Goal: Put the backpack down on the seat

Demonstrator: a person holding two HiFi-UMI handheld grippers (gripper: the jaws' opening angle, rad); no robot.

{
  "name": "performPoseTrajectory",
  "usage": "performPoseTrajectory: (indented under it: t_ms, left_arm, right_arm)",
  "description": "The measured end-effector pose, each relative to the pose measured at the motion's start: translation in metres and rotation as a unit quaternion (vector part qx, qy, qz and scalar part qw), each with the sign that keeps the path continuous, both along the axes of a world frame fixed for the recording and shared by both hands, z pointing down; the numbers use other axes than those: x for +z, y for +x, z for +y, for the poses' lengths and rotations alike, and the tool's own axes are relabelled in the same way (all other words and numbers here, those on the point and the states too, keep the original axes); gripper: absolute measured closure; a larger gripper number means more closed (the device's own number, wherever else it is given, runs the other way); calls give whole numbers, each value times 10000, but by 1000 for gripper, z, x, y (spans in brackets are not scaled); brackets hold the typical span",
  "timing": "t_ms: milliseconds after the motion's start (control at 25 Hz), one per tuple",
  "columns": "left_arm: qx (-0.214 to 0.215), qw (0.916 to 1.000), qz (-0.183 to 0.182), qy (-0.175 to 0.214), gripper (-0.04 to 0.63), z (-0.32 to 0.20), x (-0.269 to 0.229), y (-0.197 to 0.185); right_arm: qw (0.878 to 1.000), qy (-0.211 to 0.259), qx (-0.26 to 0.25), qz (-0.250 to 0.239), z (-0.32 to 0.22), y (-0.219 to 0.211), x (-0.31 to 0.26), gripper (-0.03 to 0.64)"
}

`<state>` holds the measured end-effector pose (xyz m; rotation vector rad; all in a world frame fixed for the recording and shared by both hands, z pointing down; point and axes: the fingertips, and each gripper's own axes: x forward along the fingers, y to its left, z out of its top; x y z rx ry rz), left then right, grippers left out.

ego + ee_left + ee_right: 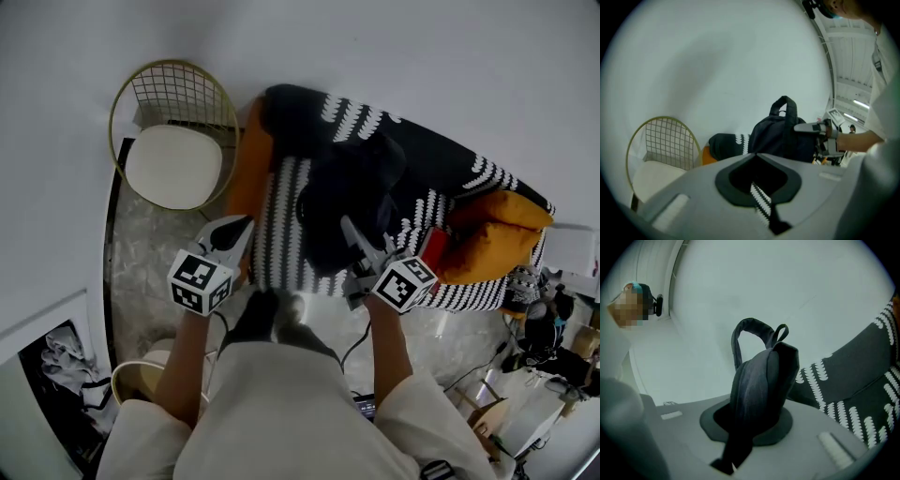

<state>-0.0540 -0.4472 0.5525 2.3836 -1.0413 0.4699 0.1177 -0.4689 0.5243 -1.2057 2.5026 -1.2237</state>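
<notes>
The black backpack (345,199) hangs upright over the black-and-white patterned sofa (281,220); whether it rests on the seat I cannot tell. My right gripper (349,230) is at the pack's near side, shut on a dark strap (740,427) that runs between its jaws, with the pack (761,376) and its top loop just beyond. My left gripper (244,225) is to the pack's left, apart from it, over the sofa's front left edge. Its jaws (757,157) are shut with nothing between them. From the left gripper view the backpack (780,136) and the right gripper (811,127) stand ahead.
A gold wire-back chair (173,164) with a white seat pad stands left of the sofa, against the white wall. Orange cushions (492,234) lie on the sofa's right end. Clutter (544,323) and a cable (356,345) are on the floor at right.
</notes>
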Motion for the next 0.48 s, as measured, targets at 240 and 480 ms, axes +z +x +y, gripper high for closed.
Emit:
performPoseTrajectory:
  t_ms: [240, 480]
  left_arm:
    - [-128, 9998, 111, -134, 592, -30, 20, -4]
    - [-107, 9993, 107, -344, 592, -50, 52, -14]
  right_arm:
    - [9996, -246, 104, 83, -36, -5, 42, 566]
    - [9987, -461, 88, 177, -69, -16, 90, 566]
